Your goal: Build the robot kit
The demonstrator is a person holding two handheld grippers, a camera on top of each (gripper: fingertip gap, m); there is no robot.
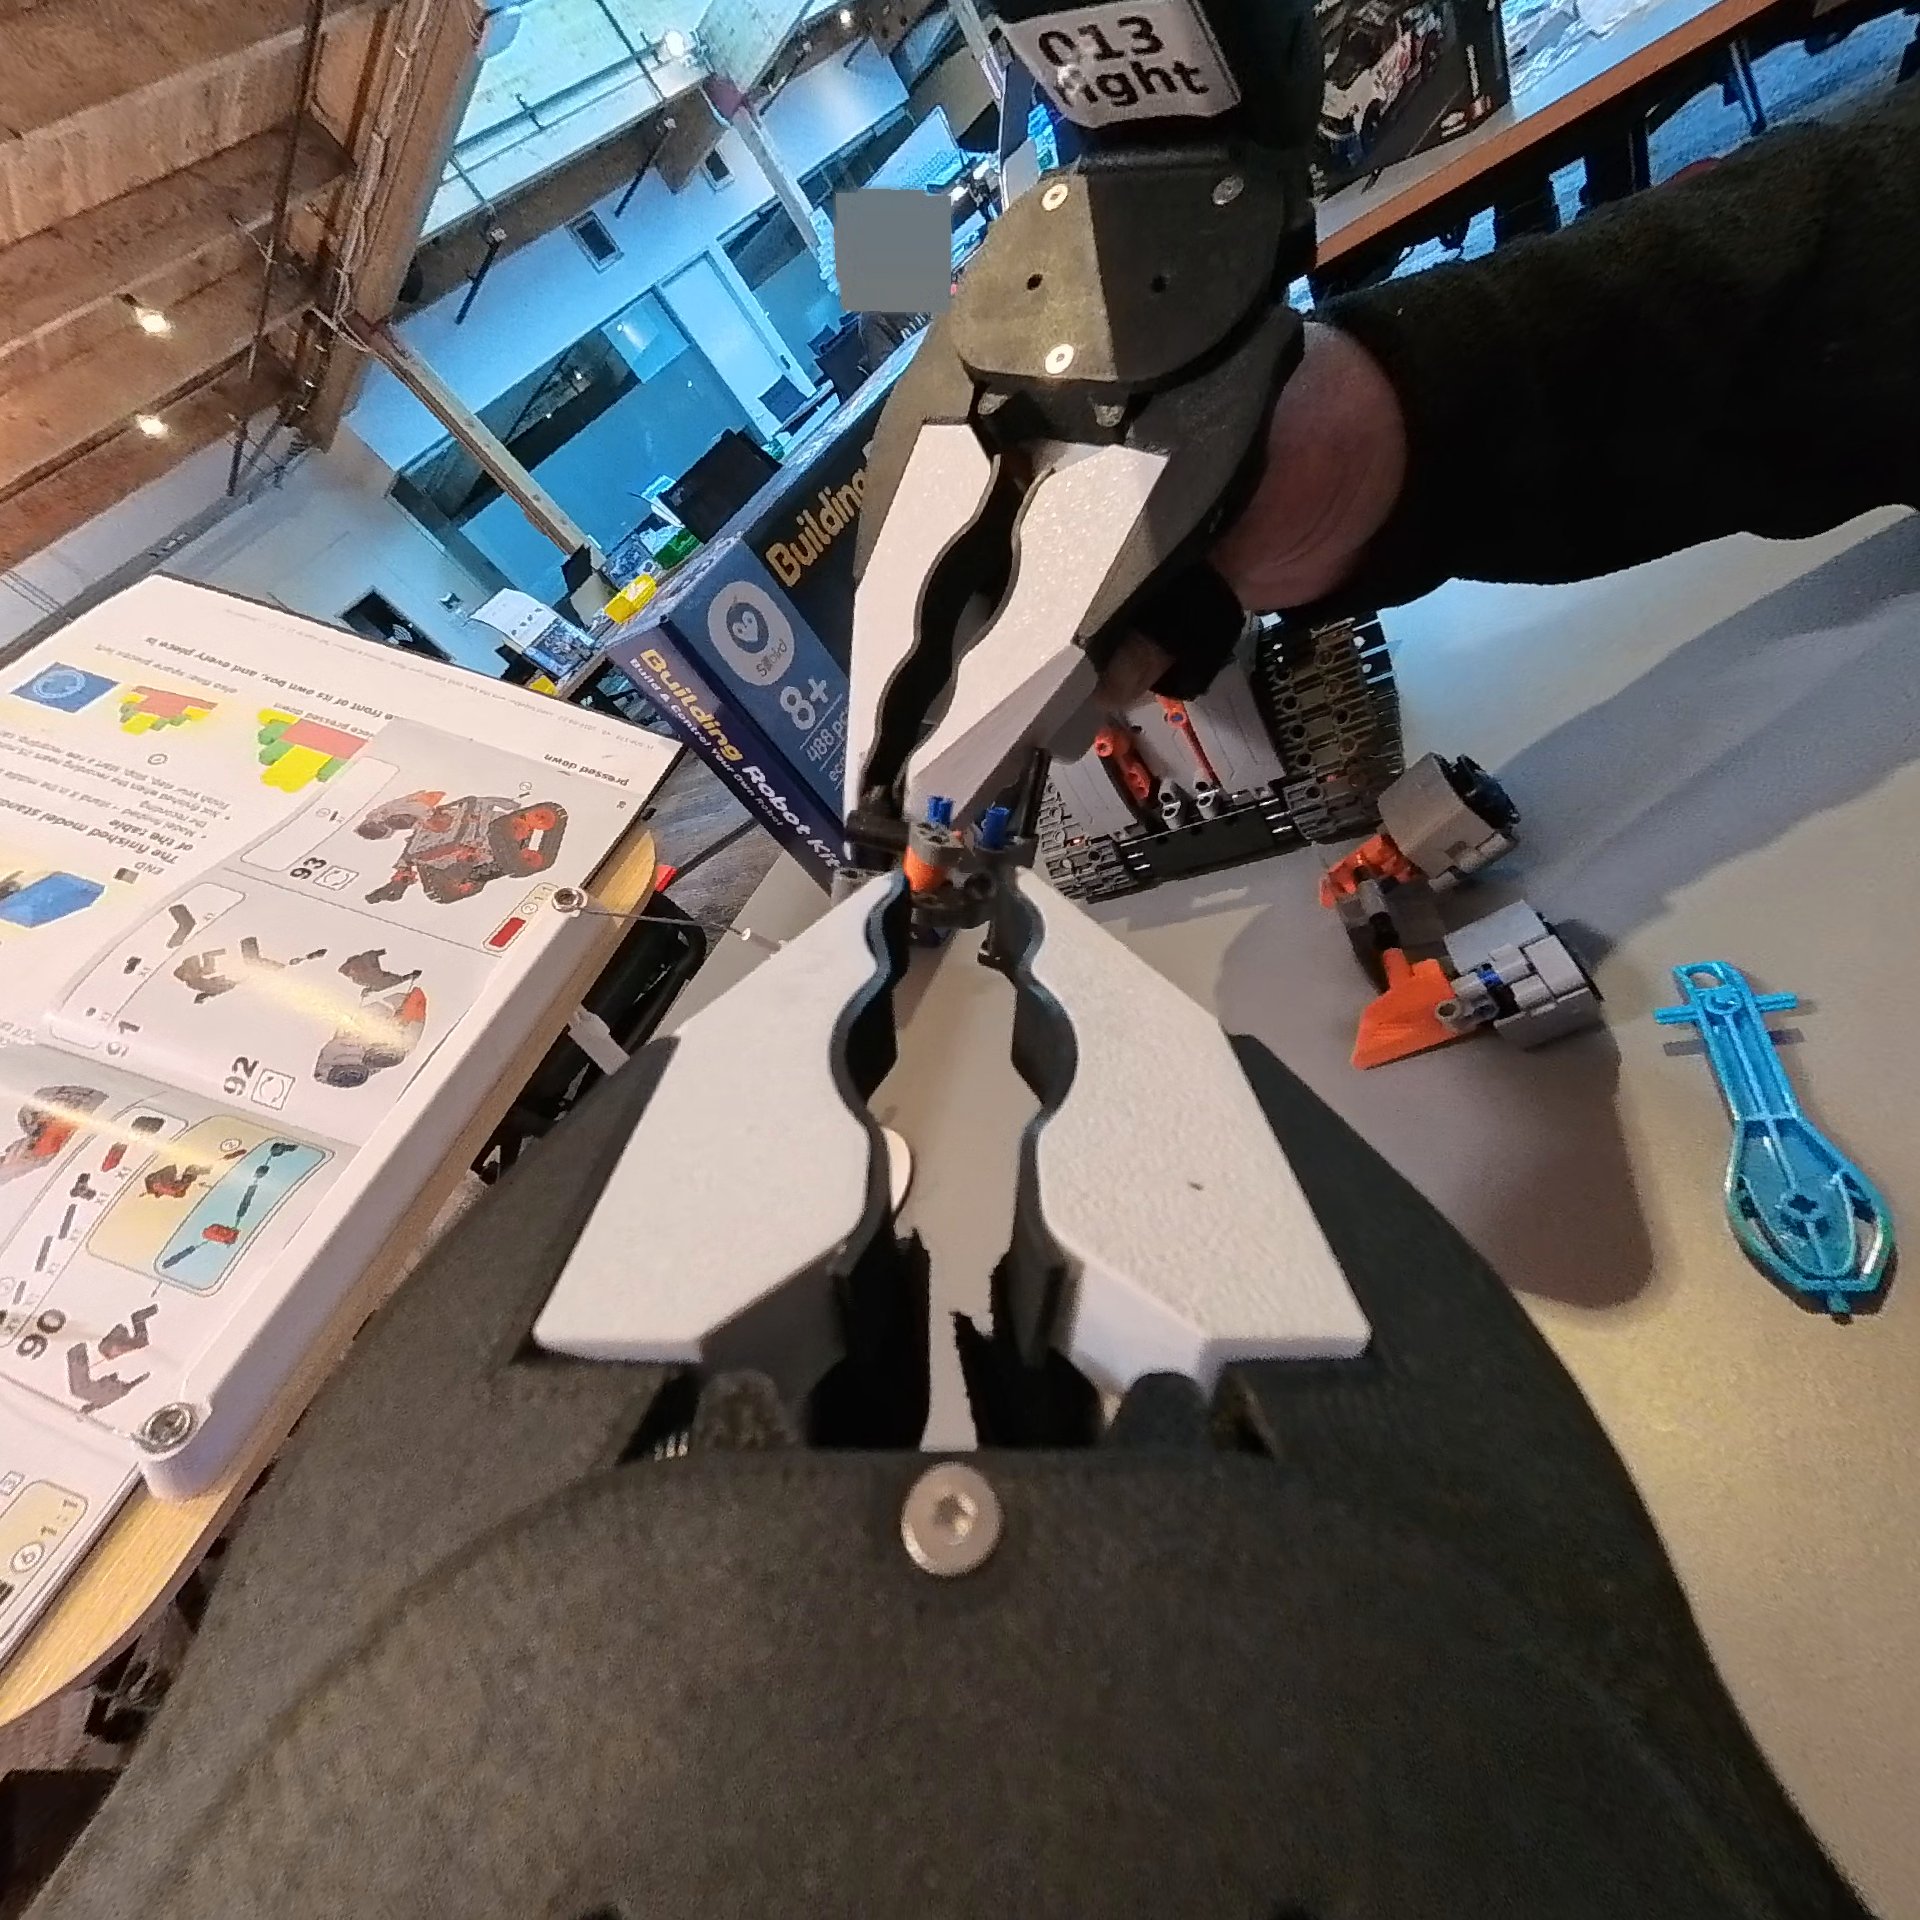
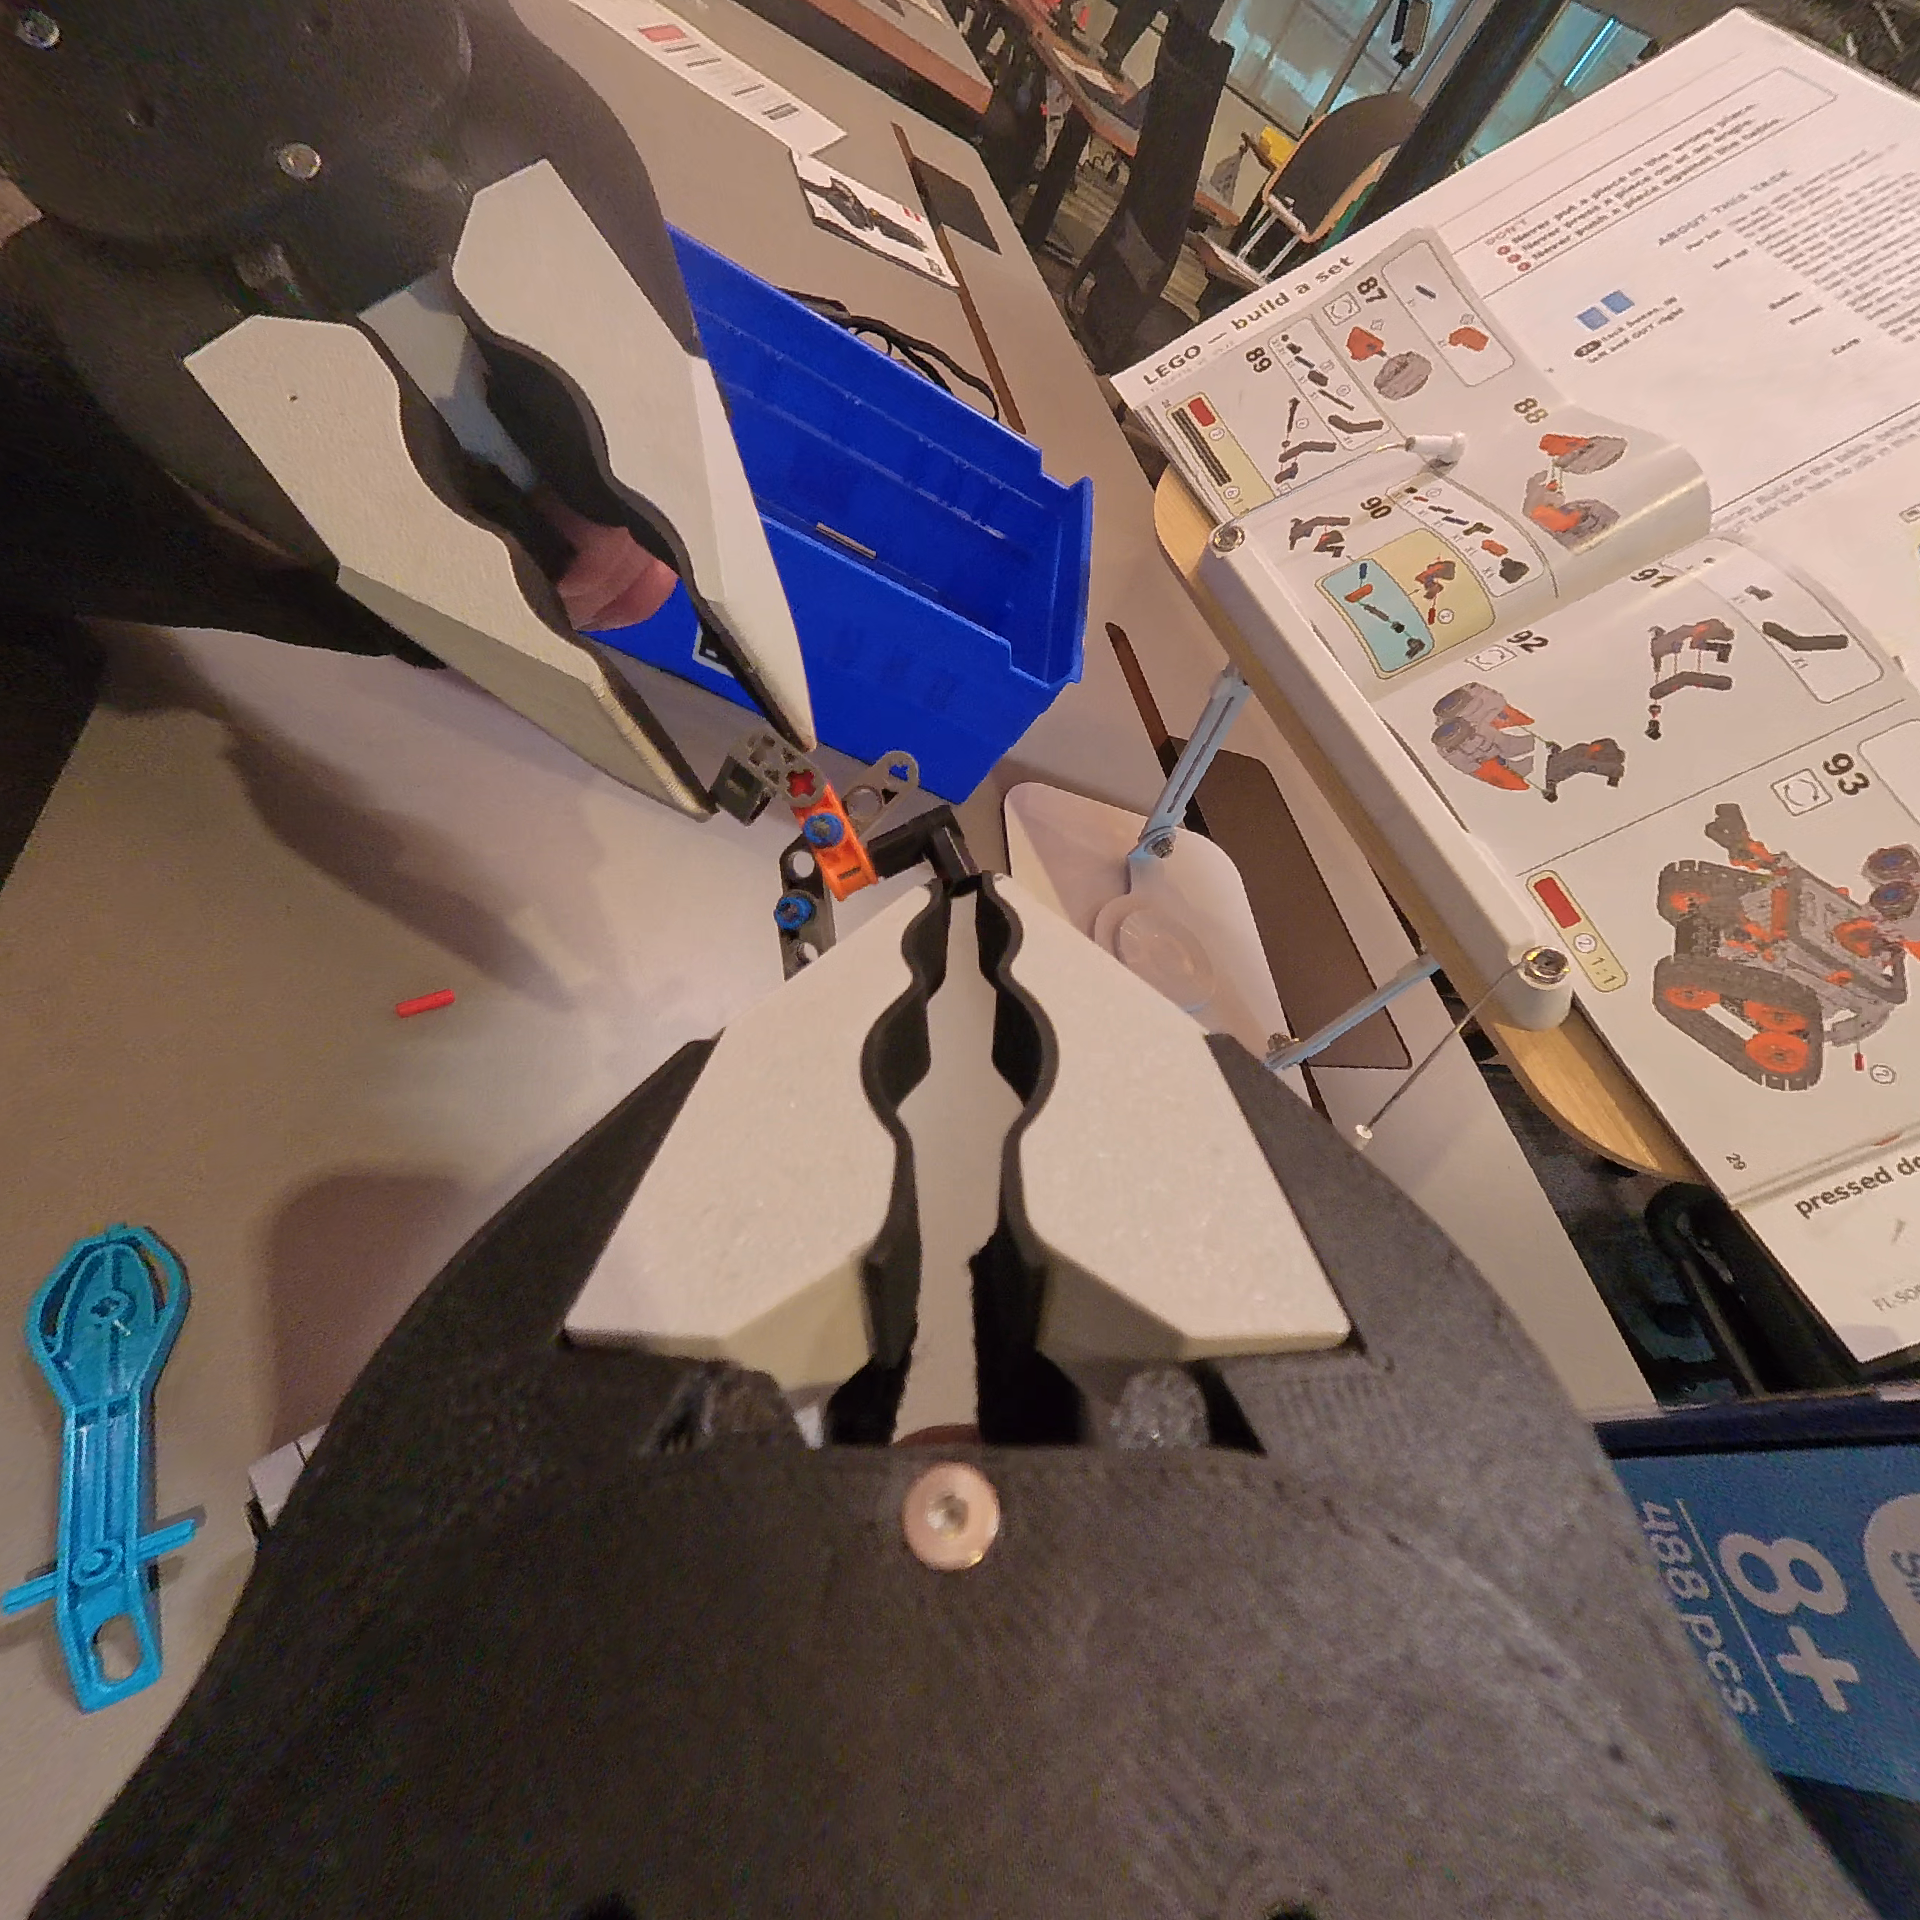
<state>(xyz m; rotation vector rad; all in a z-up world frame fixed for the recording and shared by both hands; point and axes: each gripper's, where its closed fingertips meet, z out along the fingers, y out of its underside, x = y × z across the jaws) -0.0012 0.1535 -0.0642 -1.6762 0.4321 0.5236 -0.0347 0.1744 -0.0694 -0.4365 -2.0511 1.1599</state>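
Left gripper [image 1: 951, 914]: jaws narrowed onto the small brick assembly [image 1: 951, 868], steadying its grey end above the tabletop [image 1: 1558, 1455].
Right gripper [image 2: 951, 894]: jaws nearly closed, pinching a black piece [image 2: 925, 836] at the assembly's other end.
Assembly: bridged between both tips, off the surface.
Beyond: blue bin [image 2: 914, 540], open instruction booklet [image 2: 1558, 623] propped for view, tracked model [image 1: 1226, 790], blue tool [image 1: 1797, 1174].
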